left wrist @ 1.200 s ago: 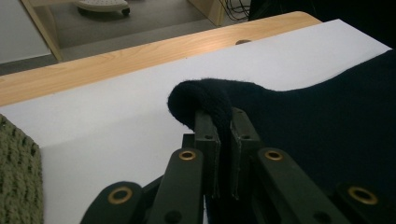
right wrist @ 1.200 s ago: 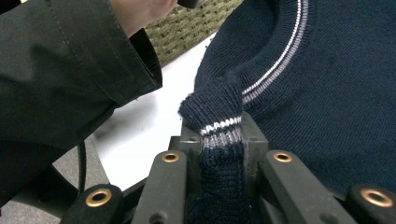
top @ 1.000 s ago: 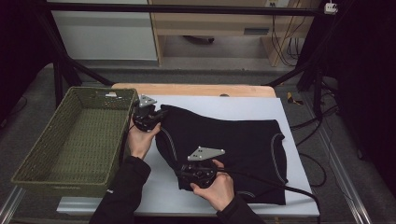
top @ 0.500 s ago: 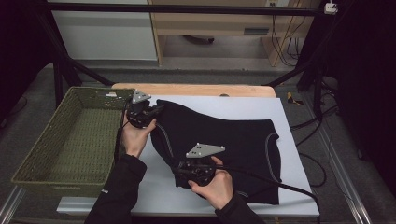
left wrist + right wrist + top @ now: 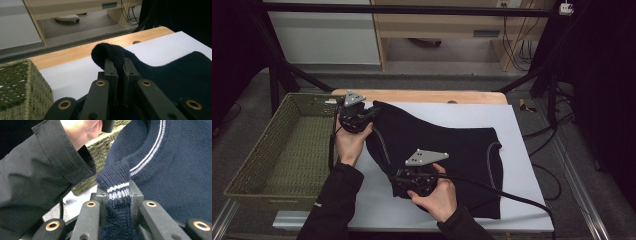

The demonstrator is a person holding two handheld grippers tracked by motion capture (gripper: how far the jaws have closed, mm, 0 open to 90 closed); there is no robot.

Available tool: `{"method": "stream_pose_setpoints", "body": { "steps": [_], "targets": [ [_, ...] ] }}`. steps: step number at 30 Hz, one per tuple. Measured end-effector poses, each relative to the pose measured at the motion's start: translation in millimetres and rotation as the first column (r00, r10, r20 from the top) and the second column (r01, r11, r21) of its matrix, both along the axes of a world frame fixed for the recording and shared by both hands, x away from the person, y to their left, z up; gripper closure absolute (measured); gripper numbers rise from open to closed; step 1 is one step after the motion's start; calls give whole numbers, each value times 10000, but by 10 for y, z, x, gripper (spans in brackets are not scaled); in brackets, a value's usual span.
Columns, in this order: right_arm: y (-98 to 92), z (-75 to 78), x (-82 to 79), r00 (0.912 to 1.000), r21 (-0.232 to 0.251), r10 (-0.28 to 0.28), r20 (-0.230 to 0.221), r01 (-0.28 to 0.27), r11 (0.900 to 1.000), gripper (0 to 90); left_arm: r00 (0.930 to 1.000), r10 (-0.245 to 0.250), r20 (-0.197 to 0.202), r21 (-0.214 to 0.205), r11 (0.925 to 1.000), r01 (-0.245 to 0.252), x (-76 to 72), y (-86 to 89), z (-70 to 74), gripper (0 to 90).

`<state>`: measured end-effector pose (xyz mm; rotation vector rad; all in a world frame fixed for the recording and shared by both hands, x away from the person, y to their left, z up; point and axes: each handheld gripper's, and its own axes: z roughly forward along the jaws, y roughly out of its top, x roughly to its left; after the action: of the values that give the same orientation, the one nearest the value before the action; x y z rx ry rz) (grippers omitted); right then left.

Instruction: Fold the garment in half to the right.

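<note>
Your one dark sweater runs lengthwise from upper left to lower right; your left gripper and right gripper each pinch its edge.

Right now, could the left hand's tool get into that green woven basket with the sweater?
Probably yes. The left tool, shut on the dark knitted sweater, sits right beside the green woven basket, whose top is open. The right tool grips the sweater too, so it must follow.

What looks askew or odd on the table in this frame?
The dark knit sweater lies crooked on the white sheet, its near hem hanging past the sheet's front edge. Its left side is bunched where the left tool and right tool each pinch a fold. Nothing looks spilled or damaged.
</note>
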<state>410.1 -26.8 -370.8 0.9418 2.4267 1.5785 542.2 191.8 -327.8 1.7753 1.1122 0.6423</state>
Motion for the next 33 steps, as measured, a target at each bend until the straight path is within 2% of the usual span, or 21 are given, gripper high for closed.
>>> {"method": "stream_pose_setpoints", "body": {
  "steps": [4,17,26,33],
  "targets": [
    [9,19,-2,10000,65,39,43,-39,10000,767,10000,13,-1,40,10000,-13,-12,32,41,844],
    [45,89,-16,9997,231,119,192,-123,9997,768,9991,161,398,71,9998,-164,-47,24,144,845],
    [145,109,-10,9993,329,218,310,-228,9992,767,9965,513,663,-140,9986,-504,-71,123,192,846],
    [204,129,0,9991,562,306,309,-323,9979,767,9938,956,567,-296,9951,-941,-97,202,233,846]
  ]
}}
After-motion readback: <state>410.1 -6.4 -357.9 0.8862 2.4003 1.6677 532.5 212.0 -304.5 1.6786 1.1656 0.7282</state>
